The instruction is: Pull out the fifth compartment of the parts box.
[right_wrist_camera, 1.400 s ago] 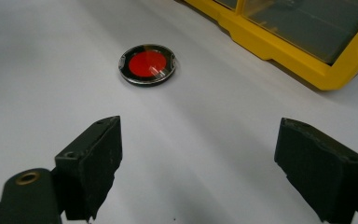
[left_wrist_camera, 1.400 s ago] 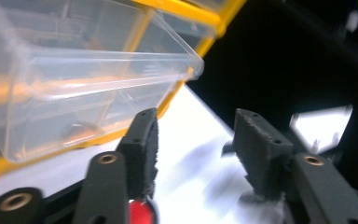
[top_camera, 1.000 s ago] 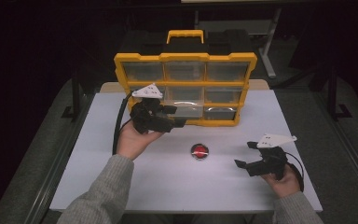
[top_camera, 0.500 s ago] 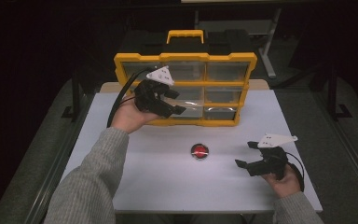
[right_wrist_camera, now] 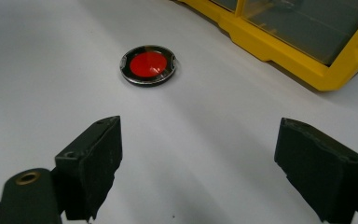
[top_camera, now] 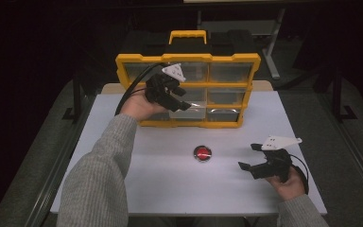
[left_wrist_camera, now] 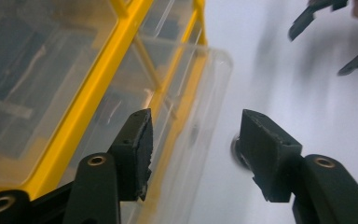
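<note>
While clear drawer (top_camera: 196,112) stood pulled partway out of yellow organizer (top_camera: 231,59), bottom row, middle column, left gripper (top_camera: 183,101) hovered at its front, jaws spread, drawer's clear edge (left_wrist_camera: 214,84) between them, gripping nothing. Organizer sat upright at far side of white table (top_camera: 123,179). Red disc (top_camera: 202,152) lay flat near table's middle, well apart from organizer. Right gripper (top_camera: 249,157) rested near table's right edge, jaws spread wide, empty, pointed toward red disc (right_wrist_camera: 148,64).
</note>
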`<state>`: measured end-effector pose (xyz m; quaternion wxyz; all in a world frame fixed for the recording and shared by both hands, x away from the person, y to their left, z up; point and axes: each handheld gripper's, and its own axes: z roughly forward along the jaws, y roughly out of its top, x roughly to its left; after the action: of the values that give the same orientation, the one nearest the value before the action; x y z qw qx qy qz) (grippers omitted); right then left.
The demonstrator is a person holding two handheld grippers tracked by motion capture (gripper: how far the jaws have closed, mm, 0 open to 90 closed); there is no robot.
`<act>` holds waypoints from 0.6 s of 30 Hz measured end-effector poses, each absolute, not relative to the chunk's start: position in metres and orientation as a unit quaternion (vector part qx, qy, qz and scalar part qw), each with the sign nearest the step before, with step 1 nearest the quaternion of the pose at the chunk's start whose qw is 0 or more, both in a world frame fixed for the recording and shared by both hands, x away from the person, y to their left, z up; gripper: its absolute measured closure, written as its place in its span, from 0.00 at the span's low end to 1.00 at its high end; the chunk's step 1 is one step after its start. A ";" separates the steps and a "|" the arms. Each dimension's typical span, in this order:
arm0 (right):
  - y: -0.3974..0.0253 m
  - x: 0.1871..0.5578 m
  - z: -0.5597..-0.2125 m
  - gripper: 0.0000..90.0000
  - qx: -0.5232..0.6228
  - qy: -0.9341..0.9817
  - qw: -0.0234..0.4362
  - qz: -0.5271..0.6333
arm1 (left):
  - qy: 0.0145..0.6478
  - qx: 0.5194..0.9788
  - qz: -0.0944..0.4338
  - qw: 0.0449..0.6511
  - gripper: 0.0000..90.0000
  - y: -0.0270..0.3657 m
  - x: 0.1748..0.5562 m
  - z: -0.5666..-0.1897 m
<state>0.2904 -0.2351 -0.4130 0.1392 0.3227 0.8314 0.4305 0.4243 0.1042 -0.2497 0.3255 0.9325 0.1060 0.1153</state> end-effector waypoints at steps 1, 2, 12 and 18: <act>-0.235 0.290 -0.413 0.16 0.322 0.832 0.138 0.431 | 0.109 0.933 0.108 0.325 0.52 0.103 0.426 -0.252; -0.235 0.290 -0.413 0.16 0.322 0.832 0.138 0.430 | 0.106 0.935 0.105 0.321 0.52 0.102 0.427 -0.254; -0.234 0.289 -0.413 0.16 0.320 0.834 0.138 0.429 | 0.109 0.948 0.085 0.288 0.64 0.091 0.433 -0.268; -0.234 0.289 -0.414 0.16 0.317 0.834 0.136 0.430 | 0.109 0.950 0.079 0.283 0.73 0.095 0.433 -0.269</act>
<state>0.2894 -0.2342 -0.4140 0.1363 0.3167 0.8344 0.4301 0.4329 0.0947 -0.2692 0.2829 0.9496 0.1088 0.0794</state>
